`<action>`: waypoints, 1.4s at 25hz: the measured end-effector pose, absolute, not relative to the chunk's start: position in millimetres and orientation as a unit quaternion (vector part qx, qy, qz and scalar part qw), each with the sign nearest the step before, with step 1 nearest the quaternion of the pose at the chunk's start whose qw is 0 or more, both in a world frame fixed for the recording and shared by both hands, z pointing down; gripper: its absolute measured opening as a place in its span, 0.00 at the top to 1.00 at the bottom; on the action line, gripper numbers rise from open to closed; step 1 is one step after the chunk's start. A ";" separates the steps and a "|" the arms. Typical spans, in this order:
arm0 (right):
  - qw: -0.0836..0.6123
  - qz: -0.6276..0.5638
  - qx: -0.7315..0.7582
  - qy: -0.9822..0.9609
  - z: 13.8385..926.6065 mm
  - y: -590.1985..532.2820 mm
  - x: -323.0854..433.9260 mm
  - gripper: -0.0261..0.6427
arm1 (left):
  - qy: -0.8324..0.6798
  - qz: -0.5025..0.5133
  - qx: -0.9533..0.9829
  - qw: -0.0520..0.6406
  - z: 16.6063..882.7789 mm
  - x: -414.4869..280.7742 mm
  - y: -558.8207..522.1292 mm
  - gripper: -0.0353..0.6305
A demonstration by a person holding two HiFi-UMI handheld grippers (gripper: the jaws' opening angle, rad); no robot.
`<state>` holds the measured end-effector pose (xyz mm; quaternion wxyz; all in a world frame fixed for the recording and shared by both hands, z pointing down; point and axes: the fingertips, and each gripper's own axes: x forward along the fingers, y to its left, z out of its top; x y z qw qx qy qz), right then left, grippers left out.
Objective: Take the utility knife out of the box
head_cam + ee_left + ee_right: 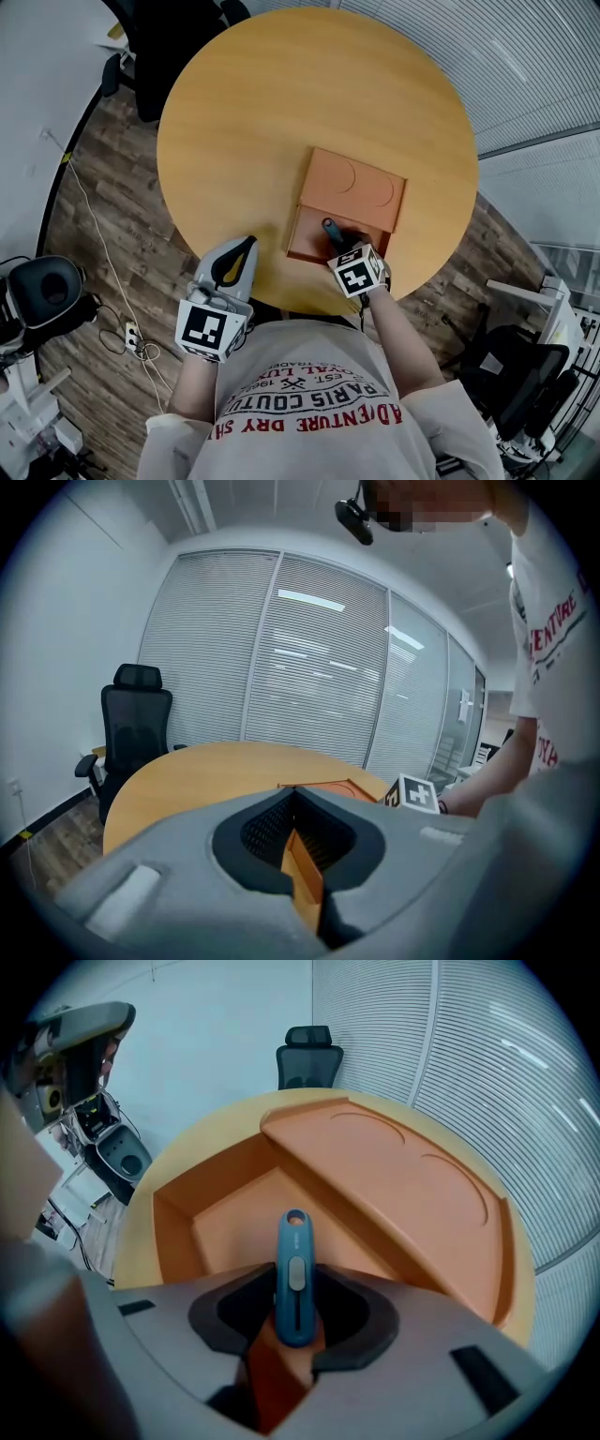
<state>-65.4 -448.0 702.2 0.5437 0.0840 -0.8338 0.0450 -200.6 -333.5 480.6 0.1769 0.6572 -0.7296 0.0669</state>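
An orange box tray [302, 239] lies open on the round wooden table [281, 94], with its lid [354, 183] lying just beyond it. A dark blue utility knife [330, 228] sits in the tray; in the right gripper view the knife [294, 1279] points away from me over the tray floor [234, 1218]. My right gripper [337, 242] [294, 1274] reaches steeply down into the tray, its fingertips closed against the knife's sides. My left gripper [247, 244] [295, 794] hovers at the table's near edge, left of the box, shut and holding nothing.
A black office chair [159, 47] [131, 724] stands at the table's far side. Blinds cover the glass wall [309, 658]. A black-and-white machine [42, 291] and a cable [103, 244] lie on the wooden floor to the left.
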 end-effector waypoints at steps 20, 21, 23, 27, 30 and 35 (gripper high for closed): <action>0.389 0.072 0.134 -0.908 566.0 -457.8 -66.8 0.76 | -0.707 0.069 0.694 0.115 433.4 -178.2 -338.7 0.95; 0.373 0.077 0.141 -0.914 554.7 -459.9 -65.8 0.76 | -0.705 0.069 0.698 0.111 430.4 -176.0 -341.5 0.95; 0.338 0.095 0.152 -0.924 532.2 -462.1 -61.4 0.76 | -0.699 0.068 0.705 0.103 424.2 -170.0 -346.6 0.95; 0.265 0.117 0.176 -0.941 489.2 -463.9 -46.4 0.75 | -0.685 0.070 0.720 0.087 414.0 -155.8 -354.3 0.95; 0.220 0.107 0.197 -0.950 461.3 -465.8 -33.3 0.75 | -0.676 0.071 0.729 0.078 409.4 -148.3 -360.8 0.95; 0.174 0.081 0.224 -0.956 430.2 -467.6 -11.9 0.75 | -0.662 0.073 0.743 0.065 401.0 -137.3 -371.0 0.95</action>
